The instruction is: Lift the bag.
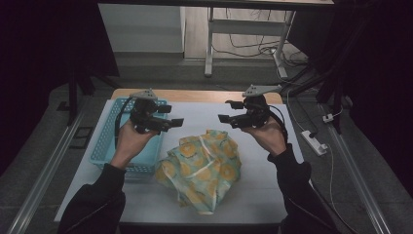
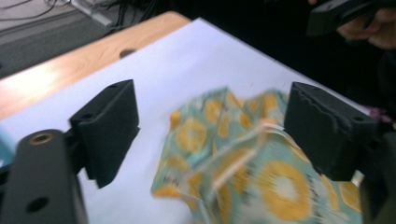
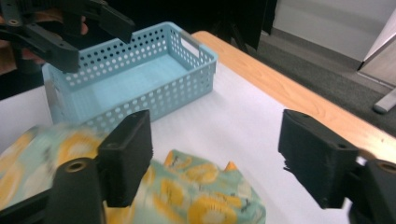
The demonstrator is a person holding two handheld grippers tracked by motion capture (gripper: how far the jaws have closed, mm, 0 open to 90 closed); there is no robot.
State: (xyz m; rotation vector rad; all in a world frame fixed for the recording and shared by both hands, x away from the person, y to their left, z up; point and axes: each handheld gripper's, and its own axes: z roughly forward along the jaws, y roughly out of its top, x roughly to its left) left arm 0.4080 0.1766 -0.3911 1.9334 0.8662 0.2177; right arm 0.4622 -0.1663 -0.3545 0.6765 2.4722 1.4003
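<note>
Blurred in both gripper views, the yellow-flowered cloth lies crumpled at lower centre of the white counter; no writing reads. Left tongs and right tongs gape wide, empty, above it. Blue basket at left is partly hidden.

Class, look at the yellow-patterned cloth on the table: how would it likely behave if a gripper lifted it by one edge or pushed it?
The cloth lies crumpled in soft folds, so it would probably hang limp and unfold when lifted. It looks thin, so it is likely light. Pushed across the smooth white table cover, it would probably bunch up rather than slide as one piece.
</note>
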